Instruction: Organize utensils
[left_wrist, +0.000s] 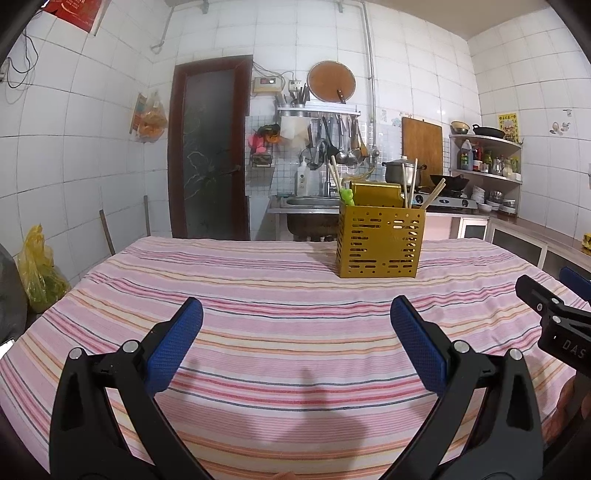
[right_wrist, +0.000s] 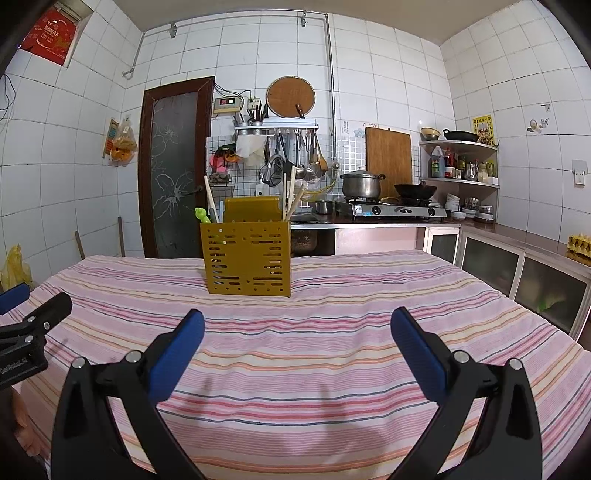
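Utensil holder (left_wrist: 380, 243), a mustard-yellow box with slotted walls, stands upright on a table covered by a pink striped cloth (left_wrist: 280, 295), toward the far side of the table and well ahead of both grippers. Pale wooden chopsticks (left_wrist: 408, 181) lean out of its top at several angles, and a small green utensil handle (left_wrist: 346, 195) pokes up at its left corner. From the right wrist view the same holder (right_wrist: 246, 258) sits left of centre, with chopsticks (right_wrist: 291, 192) rising on its right side. The left gripper (left_wrist: 295, 325) hovers over the bare cloth, its blue-padded jaws spread wide with nothing between them. The right gripper (right_wrist: 297, 332) hangs beside it in the same way, jaws wide apart and holding nothing. Behind the table is a white-tiled kitchen: a dark wooden door (left_wrist: 208, 147), a rack of hanging ladles (left_wrist: 332, 136), a steel pot (right_wrist: 361, 184) and a black wok (right_wrist: 415, 191) on a gas stove
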